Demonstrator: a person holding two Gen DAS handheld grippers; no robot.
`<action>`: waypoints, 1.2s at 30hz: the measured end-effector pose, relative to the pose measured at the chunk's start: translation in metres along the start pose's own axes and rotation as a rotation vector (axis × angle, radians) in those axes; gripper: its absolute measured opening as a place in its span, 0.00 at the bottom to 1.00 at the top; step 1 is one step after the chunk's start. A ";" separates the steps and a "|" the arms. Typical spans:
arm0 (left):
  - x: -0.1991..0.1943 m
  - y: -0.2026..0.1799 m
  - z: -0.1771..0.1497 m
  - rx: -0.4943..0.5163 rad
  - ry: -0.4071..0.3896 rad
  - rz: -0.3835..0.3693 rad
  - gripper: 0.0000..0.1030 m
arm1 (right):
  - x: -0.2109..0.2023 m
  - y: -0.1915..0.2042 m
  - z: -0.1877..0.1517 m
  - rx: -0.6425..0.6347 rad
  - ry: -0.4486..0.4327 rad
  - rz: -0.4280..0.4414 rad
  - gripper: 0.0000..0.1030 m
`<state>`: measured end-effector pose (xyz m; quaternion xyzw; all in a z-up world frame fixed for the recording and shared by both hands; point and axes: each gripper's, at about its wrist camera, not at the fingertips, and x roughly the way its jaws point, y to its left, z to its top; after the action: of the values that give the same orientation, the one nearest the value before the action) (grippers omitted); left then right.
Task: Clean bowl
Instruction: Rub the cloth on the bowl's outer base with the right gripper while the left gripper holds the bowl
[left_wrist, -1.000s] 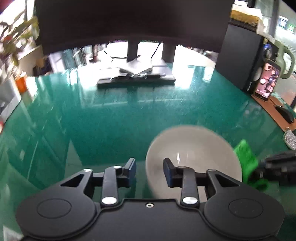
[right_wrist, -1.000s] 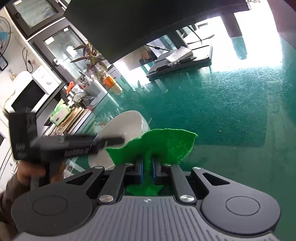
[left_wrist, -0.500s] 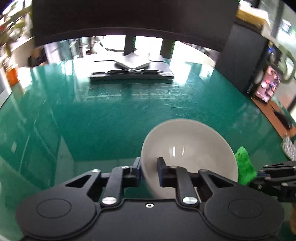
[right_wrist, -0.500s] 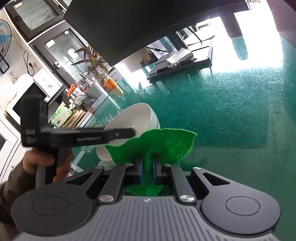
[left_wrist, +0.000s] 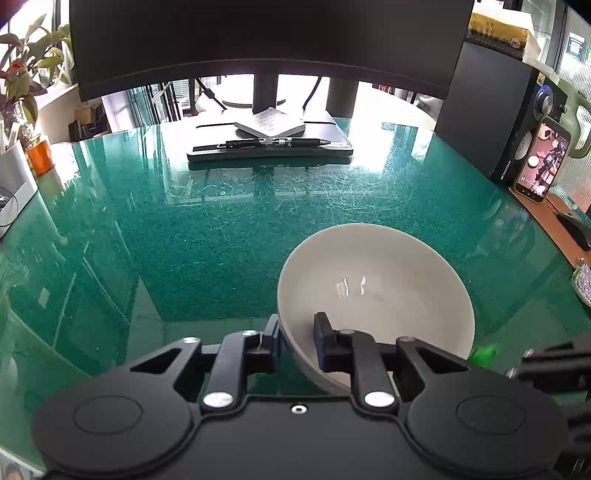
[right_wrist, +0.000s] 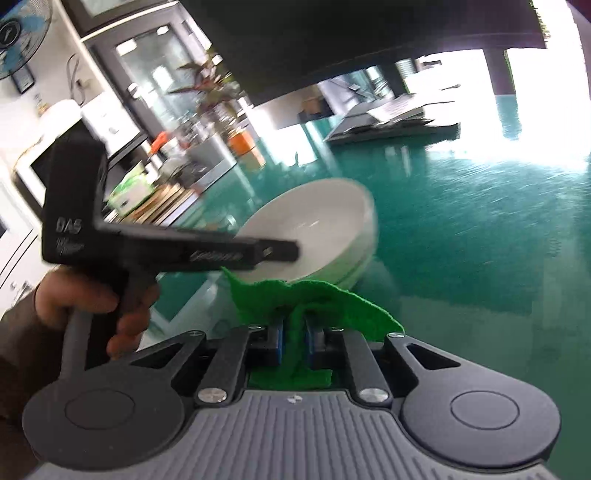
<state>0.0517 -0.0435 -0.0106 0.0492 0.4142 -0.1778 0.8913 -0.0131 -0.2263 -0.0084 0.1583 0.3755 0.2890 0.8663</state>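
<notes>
The left gripper (left_wrist: 297, 338) is clamped on the near rim of the round, glossy white ceramic bowl (left_wrist: 376, 291), one finger outside the wall, the other inside; seen from the right wrist, its black body bears the raised letters "DAS", with further lettering along the bar too blurred to read; a hand (right_wrist: 92, 306) grips its handle. The right gripper (right_wrist: 293, 341) is closed on a crumpled bright green cloth (right_wrist: 314, 302), just beside the bowl's near side. The bowl tilts, its mouth facing up and towards the right gripper; its inside is plain, with small highlights. It sits over the scratched green glass table (left_wrist: 221, 221); a black speaker (left_wrist: 491, 110) reads "GAMESIR", though faintly.
</notes>
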 end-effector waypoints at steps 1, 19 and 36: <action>0.000 -0.001 0.000 0.006 0.000 0.003 0.19 | 0.002 0.002 0.000 -0.001 0.004 0.005 0.12; 0.002 -0.006 0.002 0.043 0.003 0.019 0.21 | -0.012 -0.006 0.007 -0.009 -0.037 -0.096 0.11; 0.005 -0.012 0.004 0.054 -0.011 0.046 0.22 | -0.016 -0.007 0.013 -0.067 -0.055 -0.214 0.09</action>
<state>0.0529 -0.0567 -0.0113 0.0818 0.4029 -0.1689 0.8958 -0.0096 -0.2419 0.0057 0.0961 0.3565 0.2028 0.9070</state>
